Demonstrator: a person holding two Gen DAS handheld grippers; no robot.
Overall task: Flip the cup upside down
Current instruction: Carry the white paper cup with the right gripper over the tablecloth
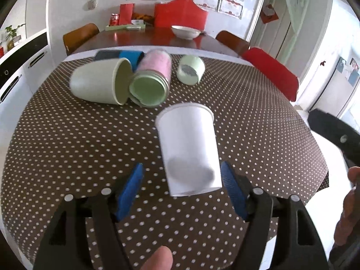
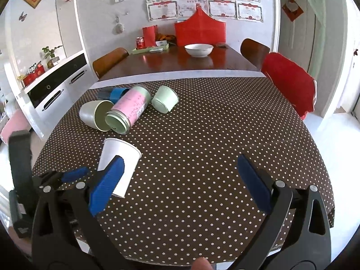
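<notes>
A white paper cup [image 1: 189,148] stands on the dotted tablecloth, tilted, its wide rim toward the far side and its narrow base near me. My left gripper [image 1: 182,180] is open, its blue pads on either side of the cup's base, apart from it. In the right wrist view the same cup [image 2: 121,157] is at the left, partly behind my right gripper's left pad. My right gripper [image 2: 182,177] is open and empty over the tablecloth. The left gripper's blue tip [image 2: 74,174] shows beside the cup.
A grey-green cup [image 1: 99,83], a pink jar [image 1: 153,76], a blue cup [image 1: 130,57] and a pale green cup [image 1: 191,69] lie on their sides at the far end. A red chair [image 1: 274,72] stands at the right. A white bowl [image 2: 199,49] sits on the wooden table behind.
</notes>
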